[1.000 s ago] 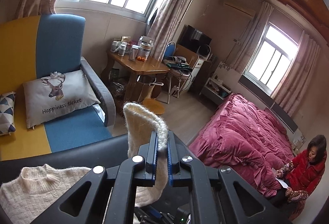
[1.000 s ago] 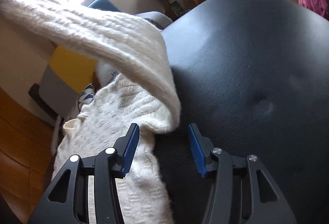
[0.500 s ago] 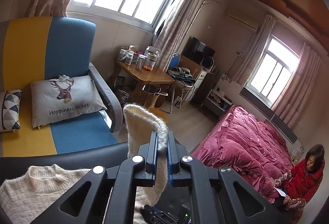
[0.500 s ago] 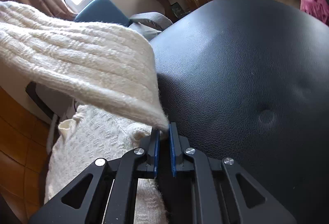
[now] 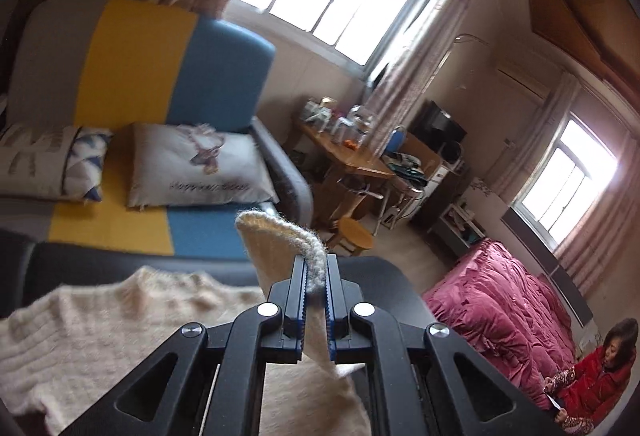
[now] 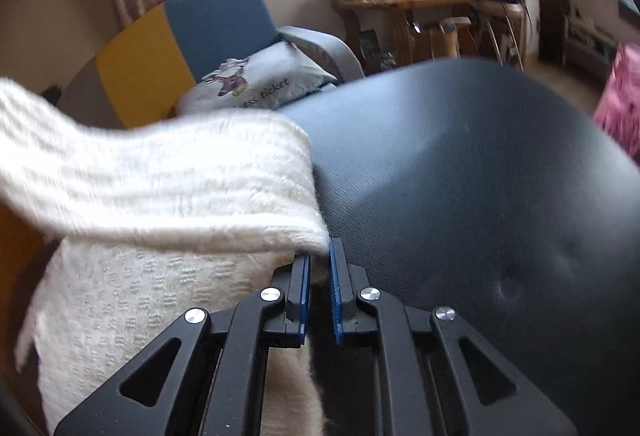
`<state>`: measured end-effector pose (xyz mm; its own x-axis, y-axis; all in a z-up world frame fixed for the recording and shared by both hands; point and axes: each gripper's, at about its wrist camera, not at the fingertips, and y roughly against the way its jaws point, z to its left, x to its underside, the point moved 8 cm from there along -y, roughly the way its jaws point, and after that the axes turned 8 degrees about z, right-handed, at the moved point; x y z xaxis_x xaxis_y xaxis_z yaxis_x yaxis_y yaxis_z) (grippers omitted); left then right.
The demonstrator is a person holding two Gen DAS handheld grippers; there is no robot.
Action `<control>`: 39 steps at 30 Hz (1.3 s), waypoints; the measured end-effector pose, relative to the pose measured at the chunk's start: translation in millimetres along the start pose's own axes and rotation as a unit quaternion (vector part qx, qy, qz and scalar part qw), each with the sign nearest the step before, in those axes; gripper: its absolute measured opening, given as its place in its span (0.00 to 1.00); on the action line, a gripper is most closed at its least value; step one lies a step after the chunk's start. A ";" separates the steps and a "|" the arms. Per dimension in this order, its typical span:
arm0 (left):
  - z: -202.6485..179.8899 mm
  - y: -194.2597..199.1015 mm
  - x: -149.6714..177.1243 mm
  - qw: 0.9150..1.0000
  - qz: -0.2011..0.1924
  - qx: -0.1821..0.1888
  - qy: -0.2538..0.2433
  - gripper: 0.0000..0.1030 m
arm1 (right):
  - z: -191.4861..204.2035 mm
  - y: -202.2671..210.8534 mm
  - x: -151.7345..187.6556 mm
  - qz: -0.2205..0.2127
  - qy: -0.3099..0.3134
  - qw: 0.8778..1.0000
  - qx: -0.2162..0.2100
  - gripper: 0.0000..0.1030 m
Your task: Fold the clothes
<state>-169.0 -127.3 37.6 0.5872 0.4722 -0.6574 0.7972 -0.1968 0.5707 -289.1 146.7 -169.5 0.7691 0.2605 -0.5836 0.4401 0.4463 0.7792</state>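
Note:
A cream knitted sweater (image 5: 104,320) lies on a black leather surface (image 6: 480,175). My left gripper (image 5: 316,268) is shut on a raised edge of the sweater, and the ribbed cuff (image 5: 276,236) sticks up above its blue pads. In the right wrist view my right gripper (image 6: 318,256) is shut on the corner of a lifted ribbed band of the sweater (image 6: 168,183), which stretches away to the left above the flat body (image 6: 128,316).
Behind the black surface stands a blue, yellow and grey sofa (image 5: 160,75) with printed cushions (image 5: 196,167). A wooden table with jars (image 5: 340,151) and a stool (image 5: 354,236) are further back. A pink bed (image 5: 504,312) and a seated person in red (image 5: 592,380) are at the right.
My right gripper went from open around the sweater's fold to shut on its corner and has lifted it. The left gripper kept its hold and swung, bringing more of the sofa into view.

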 end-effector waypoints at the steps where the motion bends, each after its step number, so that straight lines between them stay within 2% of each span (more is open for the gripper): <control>1: 15.8 -0.2 10.1 1.000 0.005 -0.009 0.010 0.06 | 5.3 1.1 -0.4 -0.003 0.016 1.000 0.009 0.10; 5: 73.5 -7.3 50.7 0.997 0.031 -0.043 0.048 0.06 | 27.5 -5.5 4.0 0.000 0.084 0.994 0.063 0.10; 10: 123.5 -24.1 95.0 0.992 0.057 -0.081 0.080 0.06 | 36.0 -18.4 10.5 0.023 0.111 0.989 0.091 0.10; 22: 158.2 -43.9 145.0 0.984 0.105 -0.106 0.099 0.06 | 42.5 -32.5 16.6 0.049 0.148 0.979 0.131 0.13; 23: 160.8 -45.5 149.1 0.983 0.109 -0.108 0.101 0.06 | 42.8 -33.0 16.9 0.051 0.150 0.979 0.131 0.13; 26: 168.9 -50.1 161.2 0.981 0.120 -0.113 0.105 0.07 | 42.5 -34.0 18.5 0.056 0.151 0.979 0.126 0.24; 28: 175.6 -51.5 167.4 0.979 0.128 -0.115 0.113 0.07 | 41.5 -34.5 19.5 0.058 0.150 0.979 0.123 0.24; 34: 186.9 -52.8 174.1 0.975 0.142 -0.100 0.136 0.11 | 41.0 -29.4 17.1 0.044 0.146 0.982 0.115 0.20; 35: 186.6 -53.0 173.2 0.975 0.143 -0.098 0.136 0.12 | 40.4 -27.7 16.4 0.041 0.143 0.983 0.111 0.17; 39: 182.3 -57.7 167.4 0.977 0.139 -0.119 0.113 0.09 | 37.9 -19.5 11.4 0.028 0.130 0.987 0.090 0.11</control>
<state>-91.2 -193.5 -195.1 0.7099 0.6108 -0.3506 0.5400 -0.1525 0.8277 -271.4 108.6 -182.7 0.6598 0.5024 -0.5588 0.4935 0.2710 0.8264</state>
